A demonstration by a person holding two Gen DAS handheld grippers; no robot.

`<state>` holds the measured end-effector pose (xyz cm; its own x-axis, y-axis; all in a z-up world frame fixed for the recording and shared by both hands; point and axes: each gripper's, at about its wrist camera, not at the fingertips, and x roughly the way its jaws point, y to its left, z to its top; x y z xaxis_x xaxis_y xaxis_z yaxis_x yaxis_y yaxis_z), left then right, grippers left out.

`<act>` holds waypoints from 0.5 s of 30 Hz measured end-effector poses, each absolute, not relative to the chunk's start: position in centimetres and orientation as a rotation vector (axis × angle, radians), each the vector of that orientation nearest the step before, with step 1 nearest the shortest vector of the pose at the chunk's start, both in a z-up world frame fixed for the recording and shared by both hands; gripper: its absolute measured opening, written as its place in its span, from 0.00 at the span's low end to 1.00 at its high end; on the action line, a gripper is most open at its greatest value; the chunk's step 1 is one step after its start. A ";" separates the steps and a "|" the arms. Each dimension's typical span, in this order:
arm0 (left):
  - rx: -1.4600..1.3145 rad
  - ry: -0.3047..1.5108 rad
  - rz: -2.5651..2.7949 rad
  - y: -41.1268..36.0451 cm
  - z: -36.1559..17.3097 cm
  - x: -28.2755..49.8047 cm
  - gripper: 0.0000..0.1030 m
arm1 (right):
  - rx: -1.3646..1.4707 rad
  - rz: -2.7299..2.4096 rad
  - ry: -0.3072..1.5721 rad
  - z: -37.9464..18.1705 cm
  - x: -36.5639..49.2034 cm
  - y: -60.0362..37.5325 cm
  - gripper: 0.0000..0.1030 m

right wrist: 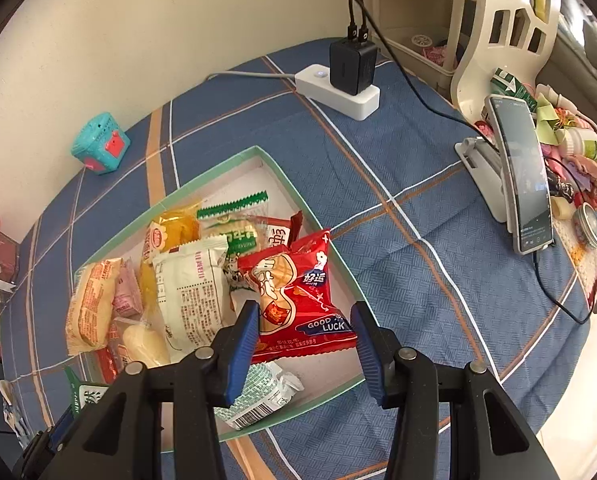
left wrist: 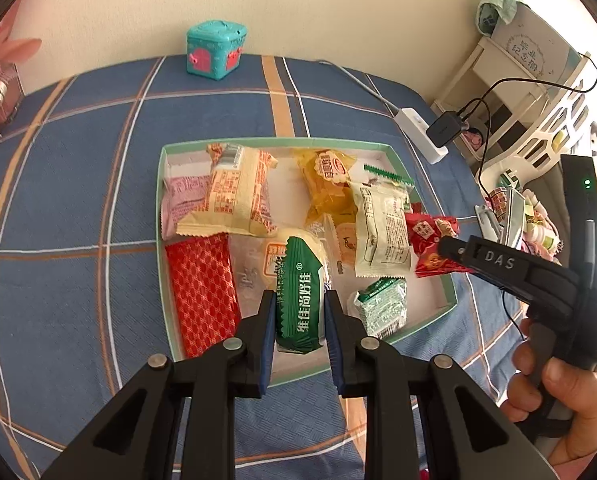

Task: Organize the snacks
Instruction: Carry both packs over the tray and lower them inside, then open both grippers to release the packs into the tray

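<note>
The left claw (left wrist: 300, 322) clamps a green packet (left wrist: 298, 300), the right claw (right wrist: 304, 330) a red packet (right wrist: 298, 300) above the box (right wrist: 330, 390); either slippery wrapper might slide free and miss.

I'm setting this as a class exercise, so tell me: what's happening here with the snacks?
A person holds a gripper in each hand over a shallow box of snacks on a blue checked cloth. The left gripper is shut on a green packet, above the box's near side. The right gripper grips a red peanut packet over the box's right edge. Both packets are held just above the other snacks, not yet set down.
</note>
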<state>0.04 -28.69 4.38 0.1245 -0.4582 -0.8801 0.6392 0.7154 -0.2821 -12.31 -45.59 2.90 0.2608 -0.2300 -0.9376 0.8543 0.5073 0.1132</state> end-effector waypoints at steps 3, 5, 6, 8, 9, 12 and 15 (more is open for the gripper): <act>0.181 1.229 -0.791 -28.7 3.7 0.3 0.23 | 0.714 -0.813 1.087 2.2 -11.9 -45.4 0.49; 0.176 1.245 -0.781 -28.6 3.3 0.6 0.23 | 0.710 -0.809 1.106 1.8 -11.7 -45.3 0.50; 0.174 1.250 -0.774 -28.5 3.1 0.7 0.23 | 0.706 -0.811 1.113 1.7 -11.6 -45.3 0.50; 0.174 1.257 -0.760 -28.3 2.9 1.0 0.23 | 0.701 -0.812 1.123 1.5 -11.5 -45.3 0.50; 0.173 1.258 -0.753 -28.2 2.8 1.1 0.23 | 0.700 -0.812 1.126 1.5 -11.5 -45.2 0.50; 0.176 1.245 -0.738 -28.1 2.9 1.3 0.23 | 0.692 -0.814 1.133 1.4 -11.3 -45.2 0.51; 0.188 1.225 -0.717 -28.0 3.0 1.6 0.23 | 0.695 -0.813 1.146 1.1 -11.2 -45.2 0.55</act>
<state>1.60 -28.02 3.04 0.1539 -0.3988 -0.9040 0.5927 0.7693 -0.2384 -11.22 -45.17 1.08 0.1991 -0.1952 -0.9603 0.8418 0.5358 0.0657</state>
